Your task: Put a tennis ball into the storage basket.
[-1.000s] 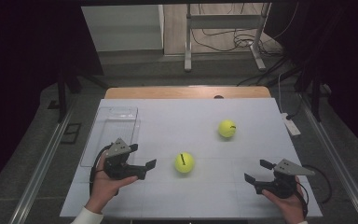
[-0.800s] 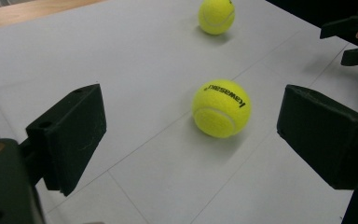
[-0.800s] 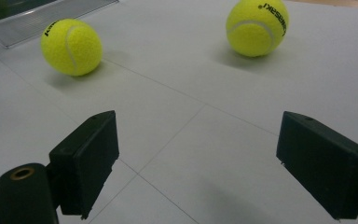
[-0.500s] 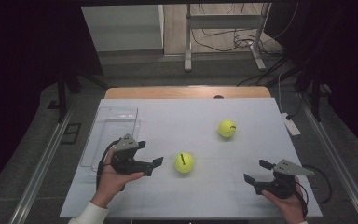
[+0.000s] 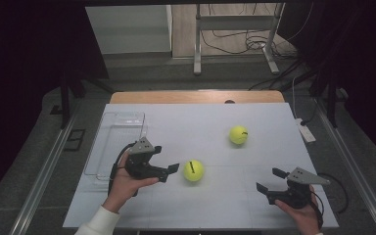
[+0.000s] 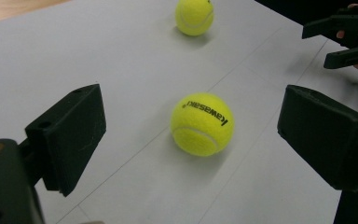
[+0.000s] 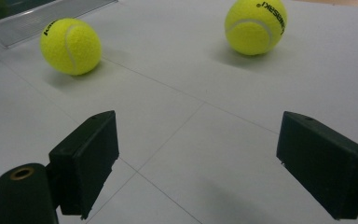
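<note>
Two yellow tennis balls lie on the white table. The near ball (image 5: pixel 194 171) (image 6: pixel 202 123) (image 7: pixel 71 45) rests just right of my left gripper (image 5: pixel 165 158) (image 6: pixel 191 116), which stands open with its jaws aimed at the ball and a gap left between them. The far ball (image 5: pixel 238 135) (image 6: pixel 194 16) (image 7: pixel 255 25) sits farther back and to the right. Near the front right corner my right gripper (image 5: pixel 270 180) (image 7: pixel 196 140) is open and holds nothing, pointing toward both balls. The left gripper view also catches the right gripper (image 6: pixel 349 37) at its top right.
A clear plastic tray (image 5: pixel 103 147) (image 7: pixel 42 18) stands at the table's left side, just behind my left hand. A white power strip (image 5: pixel 305 131) lies off the right edge. Beyond the table's wooden far edge (image 5: pixel 196 97) are a metal stand and cables.
My left gripper has moved right and slightly forward, closing in on the near ball. The right gripper and both balls have stayed put.
</note>
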Motion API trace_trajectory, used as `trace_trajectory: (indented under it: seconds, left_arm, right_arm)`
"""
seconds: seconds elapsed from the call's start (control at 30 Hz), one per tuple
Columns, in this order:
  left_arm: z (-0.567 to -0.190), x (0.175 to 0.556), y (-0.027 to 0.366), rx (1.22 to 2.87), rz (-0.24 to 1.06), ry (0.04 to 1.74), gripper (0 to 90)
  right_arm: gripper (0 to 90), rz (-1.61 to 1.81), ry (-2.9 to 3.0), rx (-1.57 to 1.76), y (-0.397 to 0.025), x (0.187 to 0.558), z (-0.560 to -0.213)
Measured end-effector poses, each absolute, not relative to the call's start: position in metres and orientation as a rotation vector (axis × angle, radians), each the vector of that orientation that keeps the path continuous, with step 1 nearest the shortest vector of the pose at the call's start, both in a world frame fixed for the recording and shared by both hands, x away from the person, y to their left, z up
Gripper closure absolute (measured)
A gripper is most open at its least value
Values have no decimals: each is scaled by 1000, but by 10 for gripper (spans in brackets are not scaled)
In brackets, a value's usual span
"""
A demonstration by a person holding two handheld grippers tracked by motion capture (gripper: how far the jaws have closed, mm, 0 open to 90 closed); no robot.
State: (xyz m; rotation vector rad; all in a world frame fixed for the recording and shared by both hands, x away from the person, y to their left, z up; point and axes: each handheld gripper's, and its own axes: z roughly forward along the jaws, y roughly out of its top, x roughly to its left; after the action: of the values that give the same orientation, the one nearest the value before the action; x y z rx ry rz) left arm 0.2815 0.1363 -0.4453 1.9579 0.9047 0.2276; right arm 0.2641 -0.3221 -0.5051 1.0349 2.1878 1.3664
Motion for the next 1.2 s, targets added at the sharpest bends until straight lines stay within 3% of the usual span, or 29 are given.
trace_trajectory:
  seconds: [1.2]
  left_arm:
    - [-459, 311, 101, 2049, 143, 871, 80]
  right_arm:
    - [131, 1352, 2187, 1044, -324, 264, -506]
